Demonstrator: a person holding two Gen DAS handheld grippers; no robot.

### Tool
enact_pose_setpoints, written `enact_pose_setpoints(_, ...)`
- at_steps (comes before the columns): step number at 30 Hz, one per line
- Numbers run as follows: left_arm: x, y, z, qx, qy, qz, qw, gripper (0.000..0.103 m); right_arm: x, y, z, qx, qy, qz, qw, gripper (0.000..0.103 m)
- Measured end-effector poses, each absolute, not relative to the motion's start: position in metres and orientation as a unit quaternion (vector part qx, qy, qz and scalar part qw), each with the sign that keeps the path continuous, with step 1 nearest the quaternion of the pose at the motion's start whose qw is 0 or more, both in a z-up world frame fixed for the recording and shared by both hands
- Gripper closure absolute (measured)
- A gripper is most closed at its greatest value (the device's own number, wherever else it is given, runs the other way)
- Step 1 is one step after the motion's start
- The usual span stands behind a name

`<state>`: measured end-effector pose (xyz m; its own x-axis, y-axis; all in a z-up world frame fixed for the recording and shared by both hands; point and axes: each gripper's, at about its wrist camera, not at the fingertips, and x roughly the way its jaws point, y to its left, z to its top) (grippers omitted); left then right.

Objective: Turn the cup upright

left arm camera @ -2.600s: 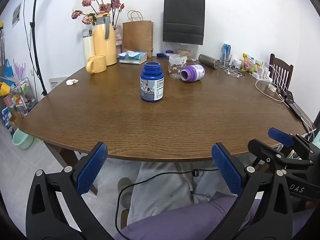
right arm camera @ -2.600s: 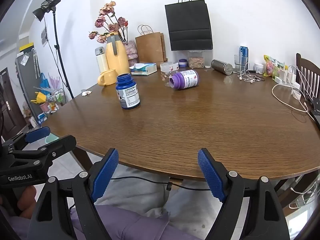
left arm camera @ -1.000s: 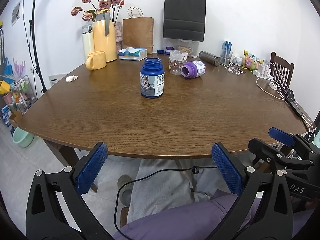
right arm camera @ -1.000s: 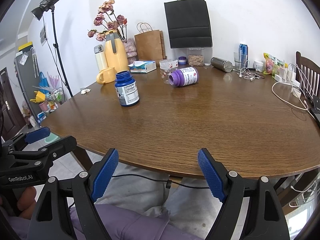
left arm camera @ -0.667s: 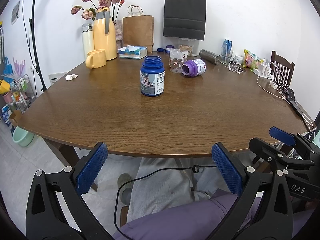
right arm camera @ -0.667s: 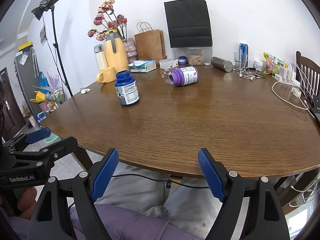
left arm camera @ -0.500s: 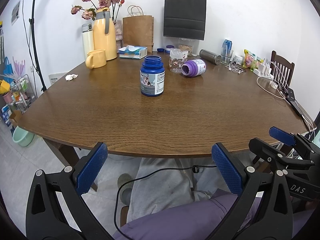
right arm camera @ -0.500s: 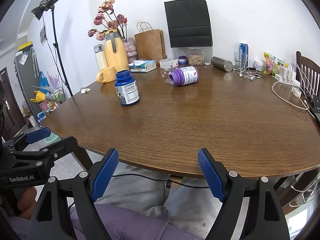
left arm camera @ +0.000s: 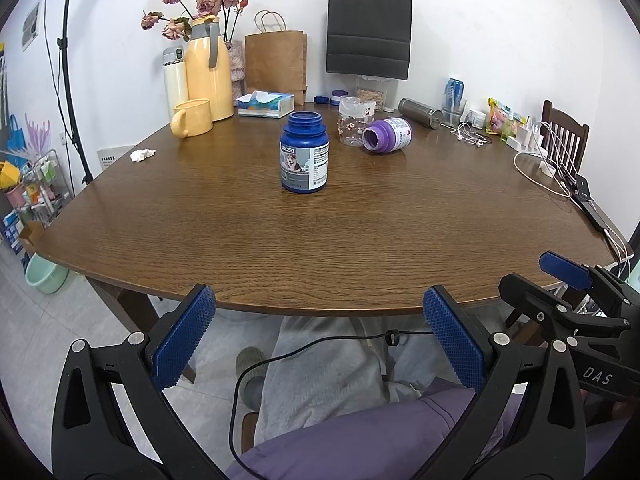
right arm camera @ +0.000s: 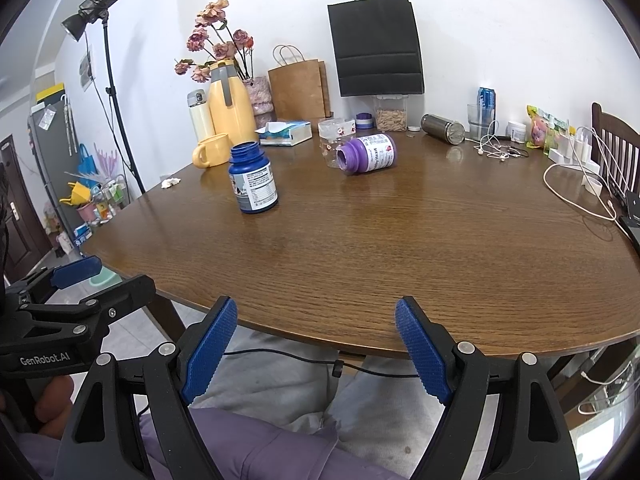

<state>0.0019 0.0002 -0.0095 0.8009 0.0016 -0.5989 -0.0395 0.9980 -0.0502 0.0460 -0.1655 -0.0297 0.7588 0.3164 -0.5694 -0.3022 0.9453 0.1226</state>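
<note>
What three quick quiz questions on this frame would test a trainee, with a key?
1. True or false: the purple bottle stands upright.
2. Which container stands nearest the grippers? A. blue bottle B. yellow mug C. clear jar
3. Fill in: the left gripper and right gripper are both ____ and hold nothing.

Key: 1. False: it lies on its side on the table, mouth towards the camera. 2. A. 3. Open.
</note>
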Motion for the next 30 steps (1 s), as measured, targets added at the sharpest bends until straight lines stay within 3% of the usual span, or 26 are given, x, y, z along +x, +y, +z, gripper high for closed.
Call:
enact_pose_setpoints(13,0.008,-0.003,-0.01,-0.025,0.317,0.008,0.948,0.0,0.059,-0.172,-0.022,0.019,0.317,0.179,0.931,0.017)
enact_pose_setpoints(19,0.043,-0.017,0.025,0.004,0.27,-0.016,0.963,0.0,0.107,-0.188,0.006,0.033,0.324,0.21,0.922,0.017)
enact_pose_setpoints(25,0.124,-0.039,0.078,0.034,0.277,-0.06,0.958,0.0,0.185,-0.185,0.016,-0.113,0.334,0.217,0.91,0.017)
enact_pose_setpoints(30,0.213,-0.059,0.111,0.022,0.323,-0.078,0.943,0.0,0.246,-0.187,0.017,-0.175,0.328,0.247,0.895,0.017)
